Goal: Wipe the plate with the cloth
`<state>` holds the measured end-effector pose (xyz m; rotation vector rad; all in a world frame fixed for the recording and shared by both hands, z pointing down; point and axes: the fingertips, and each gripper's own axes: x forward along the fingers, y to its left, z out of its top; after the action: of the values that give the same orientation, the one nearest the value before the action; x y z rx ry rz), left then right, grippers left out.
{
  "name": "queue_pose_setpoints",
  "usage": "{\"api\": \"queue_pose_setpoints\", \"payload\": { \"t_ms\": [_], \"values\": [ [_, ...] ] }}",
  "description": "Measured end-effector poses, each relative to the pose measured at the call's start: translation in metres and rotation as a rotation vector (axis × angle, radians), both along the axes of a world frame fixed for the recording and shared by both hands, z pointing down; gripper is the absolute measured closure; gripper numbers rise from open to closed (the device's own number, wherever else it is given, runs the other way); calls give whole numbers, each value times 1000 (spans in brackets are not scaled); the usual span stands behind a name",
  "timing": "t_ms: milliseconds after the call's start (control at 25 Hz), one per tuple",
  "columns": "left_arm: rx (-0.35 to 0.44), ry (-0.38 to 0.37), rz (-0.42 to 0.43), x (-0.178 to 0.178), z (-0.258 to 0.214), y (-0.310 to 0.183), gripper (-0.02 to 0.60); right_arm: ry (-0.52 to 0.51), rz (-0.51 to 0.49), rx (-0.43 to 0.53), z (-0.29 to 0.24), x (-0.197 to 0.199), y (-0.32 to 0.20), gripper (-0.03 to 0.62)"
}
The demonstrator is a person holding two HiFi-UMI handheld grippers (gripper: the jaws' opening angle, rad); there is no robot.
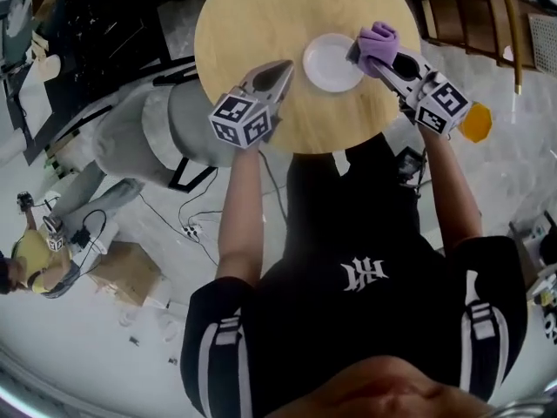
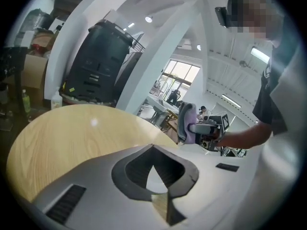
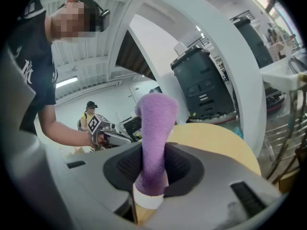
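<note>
The right tongs [image 1: 371,58] gripped the cloth [image 1: 379,41] at the right rim of the white plate [image 1: 329,66], near the right edge of the bench [image 1: 252,24]; the left tongs [image 1: 285,70] were closed, empty.

No word or number reads clearly anywhere. The person's black T-shirt [image 1: 348,338] has a white emblem [image 1: 364,274] on the chest, shaped like joined letters, but which letters cannot be told. The left gripper [image 1: 285,66] and the right gripper [image 1: 369,59] each carry a cube of black-and-white square markers, patterns without lettering.
</note>
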<state>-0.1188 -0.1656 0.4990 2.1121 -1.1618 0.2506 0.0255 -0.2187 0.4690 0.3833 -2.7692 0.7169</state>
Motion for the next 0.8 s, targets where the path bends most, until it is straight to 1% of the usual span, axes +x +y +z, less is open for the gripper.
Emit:
{"api": "queue_pose_setpoints", "payload": {
  "t_ms": [80,240,280,440,600,680,720,760,800],
  "values": [
    [-44,-13,-11,-2,17,-2,571,6,2,-25,19,2,2,491],
    [-148,-109,-10,-4,54,-2,571,-1,10,-64,40,1,7,491],
    [-173,-122,-7,-3,61,-1,571,8,5,-66,42,0,10,491],
    [-259,-131,15,6,84,3,571,53,-25,-48,53,-5,18,491],
    [-311,-119,9,12,95,6,568,83,-31,-28,65,-9,19,491],
    [-332,-125,4,12,99,8,568,83,-31,-17,67,-10,20,491],
    [-348,-125,7,13,100,10,559,81,-30,-15,67,-11,20,491],
    [-366,-119,10,14,101,11,497,79,-30,-14,67,-11,20,491],
    [-382,-110,10,15,101,11,462,77,-29,-12,66,-10,20,491]
  ]
}}
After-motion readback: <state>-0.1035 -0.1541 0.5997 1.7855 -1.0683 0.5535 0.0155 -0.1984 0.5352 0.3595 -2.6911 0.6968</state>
